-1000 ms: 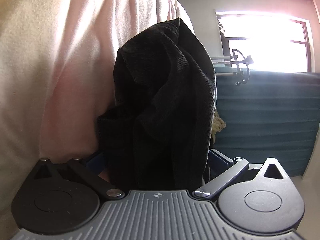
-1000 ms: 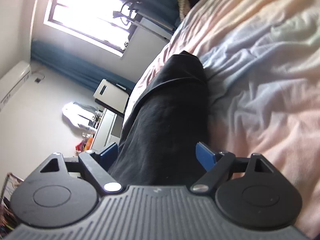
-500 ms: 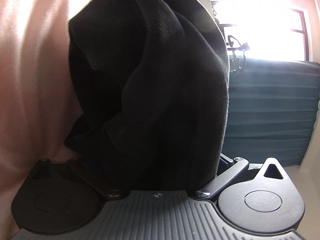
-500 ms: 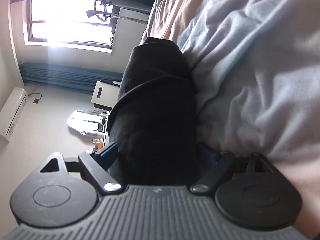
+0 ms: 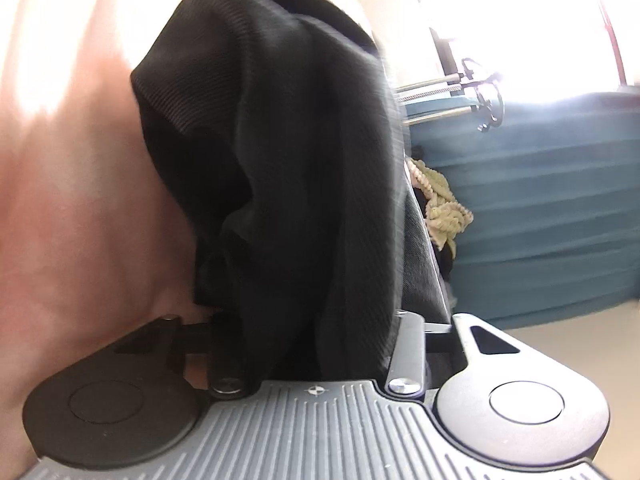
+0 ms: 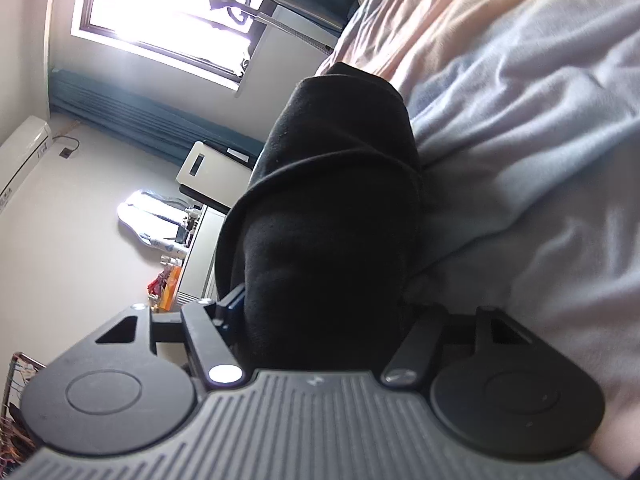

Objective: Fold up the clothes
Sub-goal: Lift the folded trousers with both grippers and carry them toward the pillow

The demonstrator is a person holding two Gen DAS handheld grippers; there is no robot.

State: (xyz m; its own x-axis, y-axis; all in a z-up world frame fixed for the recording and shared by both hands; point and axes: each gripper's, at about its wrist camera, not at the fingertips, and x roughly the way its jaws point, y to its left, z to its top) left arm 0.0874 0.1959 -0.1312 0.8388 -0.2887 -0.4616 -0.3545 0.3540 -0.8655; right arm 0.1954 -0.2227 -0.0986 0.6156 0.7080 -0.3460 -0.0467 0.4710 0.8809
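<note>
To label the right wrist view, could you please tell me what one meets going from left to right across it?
Air conditioner → window → white appliance → black garment → bedsheet.
</note>
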